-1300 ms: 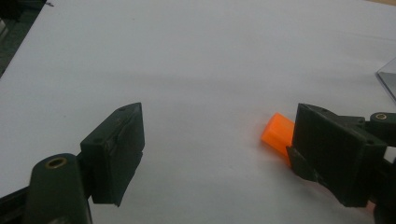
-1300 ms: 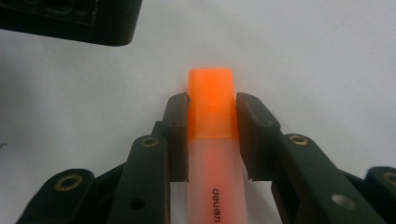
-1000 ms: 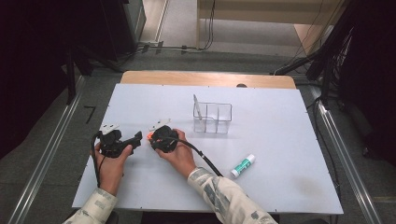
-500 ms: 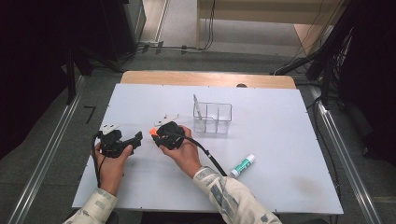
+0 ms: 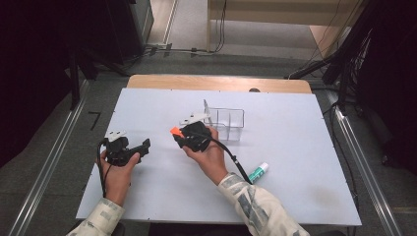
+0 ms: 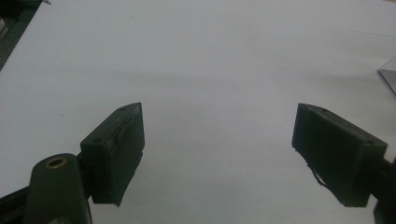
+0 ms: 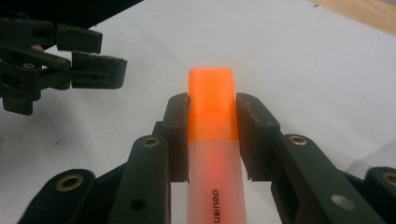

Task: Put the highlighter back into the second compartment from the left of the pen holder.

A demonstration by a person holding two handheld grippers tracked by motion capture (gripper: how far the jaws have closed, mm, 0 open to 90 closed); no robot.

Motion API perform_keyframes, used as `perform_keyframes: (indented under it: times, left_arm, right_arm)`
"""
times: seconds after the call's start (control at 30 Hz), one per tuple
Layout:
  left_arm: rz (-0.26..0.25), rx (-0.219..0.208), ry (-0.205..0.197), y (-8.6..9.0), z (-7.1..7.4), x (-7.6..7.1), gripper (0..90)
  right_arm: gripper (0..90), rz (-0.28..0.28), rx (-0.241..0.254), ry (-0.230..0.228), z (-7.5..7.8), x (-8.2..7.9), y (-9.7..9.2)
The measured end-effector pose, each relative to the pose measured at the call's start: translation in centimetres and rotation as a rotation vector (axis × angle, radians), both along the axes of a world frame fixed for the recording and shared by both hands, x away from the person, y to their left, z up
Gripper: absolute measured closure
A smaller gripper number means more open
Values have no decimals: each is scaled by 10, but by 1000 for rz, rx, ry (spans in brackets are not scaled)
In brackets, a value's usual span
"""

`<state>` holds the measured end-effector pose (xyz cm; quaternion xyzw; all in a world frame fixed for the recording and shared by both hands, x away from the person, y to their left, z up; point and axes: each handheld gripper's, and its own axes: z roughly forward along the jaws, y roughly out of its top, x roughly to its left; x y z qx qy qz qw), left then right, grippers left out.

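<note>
Since a second ago, the right tongs (image 5: pixel 183 136) have been carried up and away from the near edge toward the clear plastic divided organiser box (image 5: pixel 225 123), while the left tongs (image 5: pixel 143 146) have been kept where they were.

An orange highlighter pen with a translucent barrel and a solid orange cap (image 7: pixel 212 140) is pinched between the right tongs' pads; in the right gripper view the cap is seen jutting out past the jaw tips, with black lettering printed on the pale barrel below. In the high view the orange cap (image 5: pixel 174 131) is seen pointing left, above the middle of the white table (image 5: pixel 295 162), just left of the organiser.

The left tongs (image 6: pixel 217 144) are spread wide with nothing between them, over bare table.

A white tube with a green label (image 5: pixel 258 172) is seen lying on the table to the right of the right forearm.
</note>
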<state>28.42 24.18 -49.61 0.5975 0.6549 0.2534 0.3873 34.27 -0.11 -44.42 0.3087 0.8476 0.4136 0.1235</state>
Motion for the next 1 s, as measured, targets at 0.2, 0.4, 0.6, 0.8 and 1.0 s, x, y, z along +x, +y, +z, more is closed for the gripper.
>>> perform_keyframes:
  times: [0.2, 0.4, 0.6, 0.8, 1.0]
  left_arm:
    - [-1, 3, 2, 0, 0, 0, 180]
    - [0, 3, 2, -1, 0, 0, 180]
    - [0, 3, 4, -1, 0, 0, 180]
    - [-1, 2, 5, -1, 0, 0, 180]
    - [0, 1, 4, -1, 0, 0, 180]
  right_arm:
    - [651, -30, 23, -25, 14, 1, -23]
    - [651, -60, 42, -38, 22, 5, -40]
    - [651, -78, 53, -48, 30, 7, -51]
    - [651, -101, 62, -65, 37, 13, -60]
    - [651, -133, 81, -81, 46, 19, -69]
